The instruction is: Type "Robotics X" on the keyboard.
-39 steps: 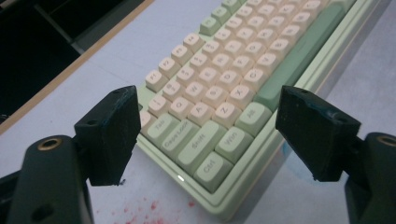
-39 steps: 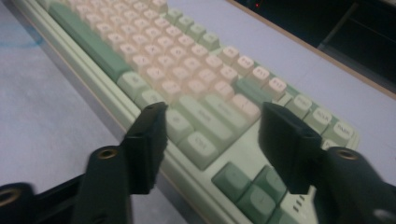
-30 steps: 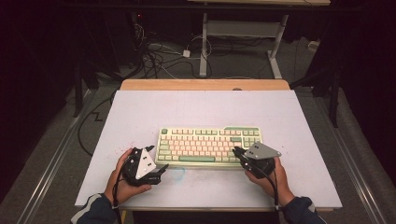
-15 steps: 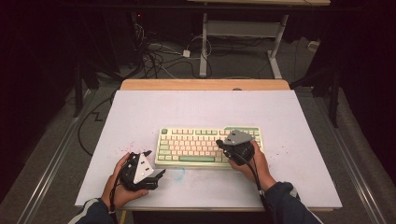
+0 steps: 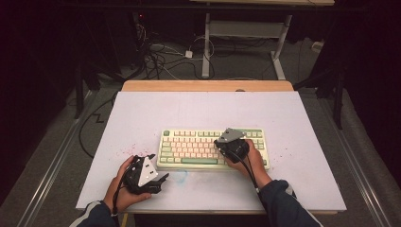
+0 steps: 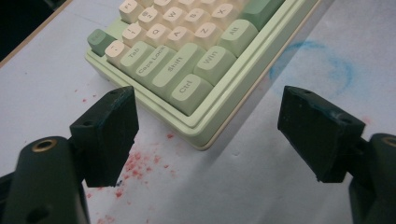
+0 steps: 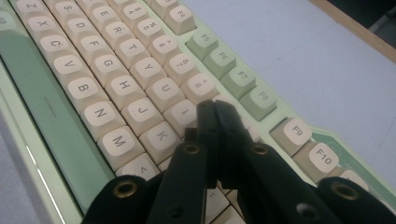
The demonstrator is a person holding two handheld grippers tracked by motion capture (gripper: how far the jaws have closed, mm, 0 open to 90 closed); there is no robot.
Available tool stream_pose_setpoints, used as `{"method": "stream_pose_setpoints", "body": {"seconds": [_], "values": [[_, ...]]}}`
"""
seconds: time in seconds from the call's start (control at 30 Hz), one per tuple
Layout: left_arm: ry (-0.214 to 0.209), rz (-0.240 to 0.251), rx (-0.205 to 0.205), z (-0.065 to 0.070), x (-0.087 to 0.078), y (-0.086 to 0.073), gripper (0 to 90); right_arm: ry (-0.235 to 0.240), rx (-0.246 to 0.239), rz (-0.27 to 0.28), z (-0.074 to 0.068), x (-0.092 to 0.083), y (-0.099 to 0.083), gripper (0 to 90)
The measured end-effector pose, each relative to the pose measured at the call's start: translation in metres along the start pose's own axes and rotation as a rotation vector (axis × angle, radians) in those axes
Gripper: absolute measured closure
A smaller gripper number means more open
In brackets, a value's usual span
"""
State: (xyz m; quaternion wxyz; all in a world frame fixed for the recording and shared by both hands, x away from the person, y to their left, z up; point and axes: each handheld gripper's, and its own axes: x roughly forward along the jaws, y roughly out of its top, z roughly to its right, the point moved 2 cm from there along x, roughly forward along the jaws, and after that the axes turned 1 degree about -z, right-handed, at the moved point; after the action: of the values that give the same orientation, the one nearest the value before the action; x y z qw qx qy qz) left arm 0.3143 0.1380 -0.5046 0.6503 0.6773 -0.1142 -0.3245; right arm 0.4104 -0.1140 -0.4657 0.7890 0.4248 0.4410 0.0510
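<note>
Change since the earlier frames: the right gripper (image 5: 226, 143) has moved from the keyboard's right end to a position over the keys, right of centre. The left gripper (image 5: 156, 177) has stayed off the keyboard's near-left corner. The keyboard (image 5: 198, 147) has not shifted.

Right gripper: in its own view the jaws are pressed together, nothing between them, tips (image 7: 215, 112) over the cream keys near I, K and 8; contact with a key cannot be told. The right hand (image 5: 249, 158) lies across the keyboard's near edge at about 5 o'clock from the board's centre.

Left gripper: jaws spread wide and empty, the gap (image 6: 208, 135) facing the keyboard's near-left corner (image 6: 201, 140) by the Ctrl key. The corner is just short of the jaw line, not between the pads. The left hand (image 5: 120, 187) rests on the table at about 7 o'clock from the keyboard.

Keyboard: green and cream, flat on the white table (image 5: 302, 123), square to its edges, just nearer than the table's centre.

Edges and room: open surface lies from 10 through 2 o'clock up to the wooden strip (image 5: 208, 85) at the far edge, and a wide bare band at 3 o'clock. At 9 o'clock the band is narrower. The left gripper sits near the table's front edge. Red specks (image 6: 133, 163) mark the surface by the left jaw; a blue smear (image 6: 322, 63) lies beside the keyboard's near edge.
</note>
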Motion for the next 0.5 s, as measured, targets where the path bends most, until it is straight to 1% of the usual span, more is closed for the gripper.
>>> {"method": "stream_pose_setpoints", "body": {"seconds": [0.1, 0.13, 0.27, 0.37, 0.43, 0.5], "values": [[-0.006, -0.009, 0.006, 0.0011, 0.0004, -0.0012, 19.1, -0.003, -0.002, -0.002, -0.0007, 0.0015, 0.0002, 90.0], [-0.006, -0.011, 0.007, 0.0013, 0.0005, -0.0014, 19.0, -0.003, -0.003, -0.011, -0.001, 0.002, 0.0001, 90.0], [-0.008, -0.016, 0.004, 0.0017, 0.0008, -0.002, 19.1, 0.002, -0.029, -0.038, -0.0025, 0.0014, 0.0009, 90.0], [-0.009, -0.021, 0.01, 0.0024, 0.0011, -0.0029, 19.1, 0.009, -0.016, -0.03, -0.0027, 0.0008, 0.0003, 90.0], [-0.009, -0.02, 0.009, 0.0024, 0.0011, -0.0028, 19.0, 0.012, 0.0, -0.01, -0.0016, -0.0022, 0.0009, 90.0], [-0.007, -0.019, 0.009, 0.0019, 0.0009, -0.0023, 19.1, 0.011, 0.002, -0.003, -0.0012, -0.0051, 0.0011, 90.0]]}}
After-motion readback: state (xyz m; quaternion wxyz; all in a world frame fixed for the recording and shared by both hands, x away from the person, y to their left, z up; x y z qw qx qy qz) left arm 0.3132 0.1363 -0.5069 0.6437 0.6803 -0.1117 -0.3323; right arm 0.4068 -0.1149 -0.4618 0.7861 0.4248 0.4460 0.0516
